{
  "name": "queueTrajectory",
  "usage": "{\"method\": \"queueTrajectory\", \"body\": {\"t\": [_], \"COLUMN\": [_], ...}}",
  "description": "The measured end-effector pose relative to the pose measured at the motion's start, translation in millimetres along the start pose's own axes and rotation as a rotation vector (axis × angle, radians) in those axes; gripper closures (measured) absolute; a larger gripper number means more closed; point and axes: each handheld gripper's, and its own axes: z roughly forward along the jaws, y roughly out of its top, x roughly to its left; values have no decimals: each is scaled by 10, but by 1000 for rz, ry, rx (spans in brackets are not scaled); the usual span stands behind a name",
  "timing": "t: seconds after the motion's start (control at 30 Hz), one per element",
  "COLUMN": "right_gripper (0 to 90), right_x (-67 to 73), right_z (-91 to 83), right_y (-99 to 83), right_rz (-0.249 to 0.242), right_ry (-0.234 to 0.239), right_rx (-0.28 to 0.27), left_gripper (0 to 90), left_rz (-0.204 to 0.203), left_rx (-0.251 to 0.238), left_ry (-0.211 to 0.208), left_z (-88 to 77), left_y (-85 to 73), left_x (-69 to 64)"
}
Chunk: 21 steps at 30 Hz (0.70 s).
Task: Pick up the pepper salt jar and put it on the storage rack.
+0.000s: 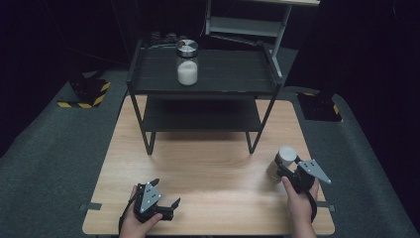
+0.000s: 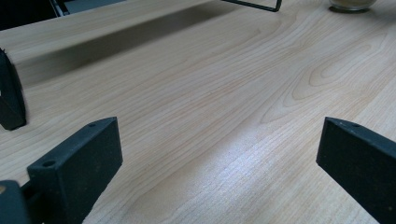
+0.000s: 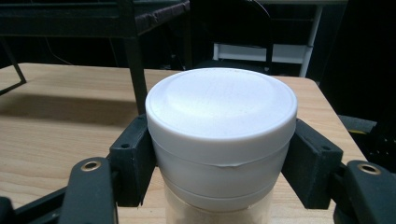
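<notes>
Right claw (image 1: 286,167) pinches a white-lidded jar (image 1: 284,157) just below its cap; jaws press both sides of the jar (image 3: 221,140) in the right gripper view. Jar sits at the right part of the wooden tabletop (image 1: 208,163), near the black shelf rack's (image 1: 203,82) front right leg. Left claw (image 1: 166,196) low at the near left edge, jaws spread wide over bare wood, gripping nothing. A second jar (image 1: 187,62), metal-lidded, with white contents, stands on the rack's top shelf.
</notes>
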Motion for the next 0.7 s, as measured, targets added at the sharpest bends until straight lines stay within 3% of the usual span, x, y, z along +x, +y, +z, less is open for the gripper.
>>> {"method": "queueTrajectory", "body": {"t": [0.7], "right_gripper": [341], "right_x": [119], "right_z": [-320], "right_y": [202], "right_rz": [-11], "right_ry": [78], "right_rx": [-60], "left_gripper": [7], "left_rz": [10], "left_rx": [4], "left_ry": [3], "left_z": [-1], "left_y": [7], "left_x": [-21]}}
